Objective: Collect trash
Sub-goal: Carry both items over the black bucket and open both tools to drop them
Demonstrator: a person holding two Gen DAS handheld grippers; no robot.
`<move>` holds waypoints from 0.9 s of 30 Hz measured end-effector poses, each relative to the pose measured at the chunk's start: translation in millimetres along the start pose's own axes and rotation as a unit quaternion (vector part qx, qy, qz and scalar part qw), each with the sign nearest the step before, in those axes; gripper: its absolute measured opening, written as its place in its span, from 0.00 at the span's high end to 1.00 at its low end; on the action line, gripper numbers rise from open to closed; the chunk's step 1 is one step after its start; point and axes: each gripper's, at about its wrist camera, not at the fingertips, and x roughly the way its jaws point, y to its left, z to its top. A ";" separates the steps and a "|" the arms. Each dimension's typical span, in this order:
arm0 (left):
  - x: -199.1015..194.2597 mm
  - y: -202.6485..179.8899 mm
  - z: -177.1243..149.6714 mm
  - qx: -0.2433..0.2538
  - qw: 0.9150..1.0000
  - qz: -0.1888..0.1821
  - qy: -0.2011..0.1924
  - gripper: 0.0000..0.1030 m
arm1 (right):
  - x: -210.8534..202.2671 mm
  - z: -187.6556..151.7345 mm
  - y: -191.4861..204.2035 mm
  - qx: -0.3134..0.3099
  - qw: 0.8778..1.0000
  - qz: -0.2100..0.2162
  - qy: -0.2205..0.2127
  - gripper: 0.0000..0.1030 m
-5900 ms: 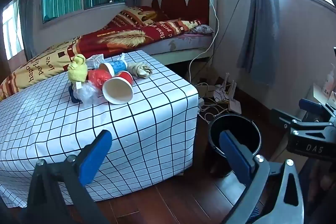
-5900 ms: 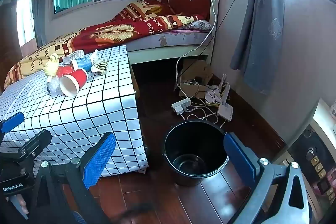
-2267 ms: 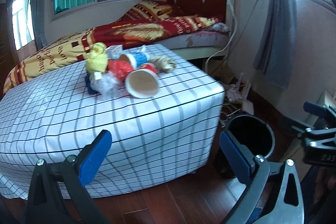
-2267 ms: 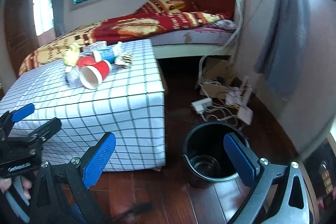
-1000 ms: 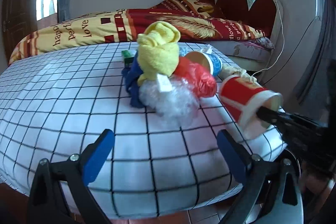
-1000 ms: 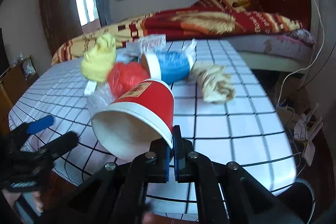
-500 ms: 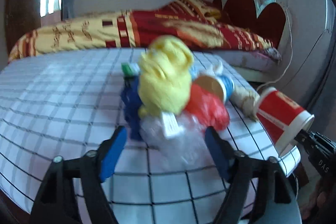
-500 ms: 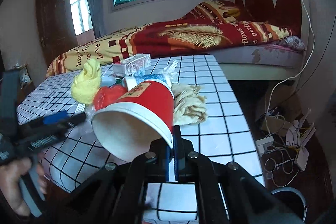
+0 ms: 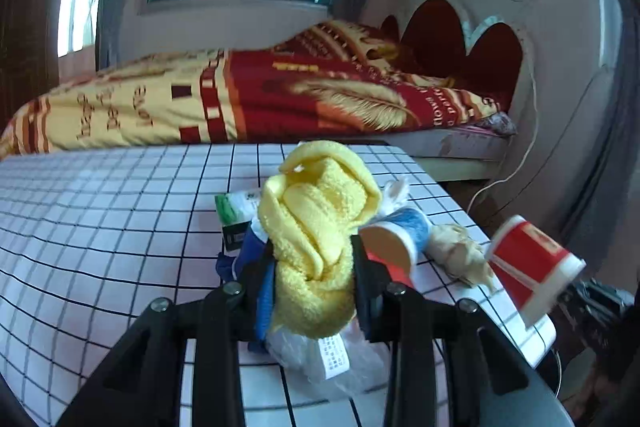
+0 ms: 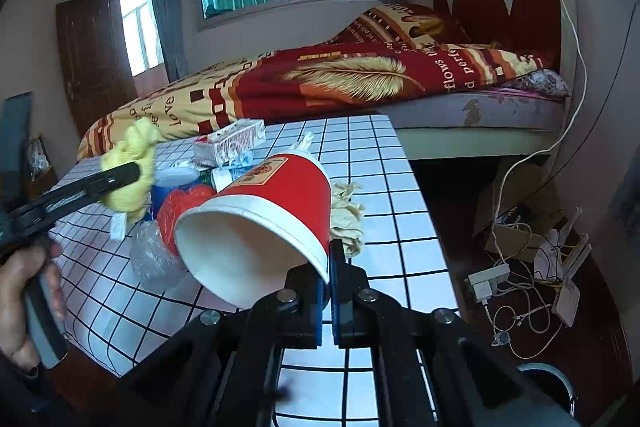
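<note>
Your left gripper (image 9: 312, 267) just closed on one yellow terry cloth (image 9: 316, 227); right gripper (image 10: 328, 267) pinches one red paper cup (image 10: 260, 223). Bedspread (image 10: 320, 79) reads "Love".

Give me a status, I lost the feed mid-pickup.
Right gripper shut on red paper cup rim. Left gripper just closed on yellow cloth. Blue cup, wrappers remain on table.

Table (image 10: 384, 187) w/ grid cloth: trash pile nr far right corner – blue cup (image 9: 400, 235), beige rag (image 9: 460, 251), clear plastic wad (image 10: 152, 259), carton (image 10: 230, 143).
</note>
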 end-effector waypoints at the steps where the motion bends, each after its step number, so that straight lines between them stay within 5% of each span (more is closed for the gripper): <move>1: -6.6 -4.3 -0.3 0.004 1.000 -0.002 -0.003 0.67 | -3.2 0.1 -1.1 0.001 1.000 -0.001 -0.002 0.97; 18: -59.1 -115.5 -29.9 0.084 0.993 -0.082 0.010 0.67 | -108.2 -34.2 -53.2 0.035 0.998 -0.038 -0.030 0.97; 27: -57.0 -195.3 -55.6 0.130 0.977 -0.164 0.041 0.67 | -156.5 -68.8 -123.1 0.064 0.993 -0.093 -0.025 0.97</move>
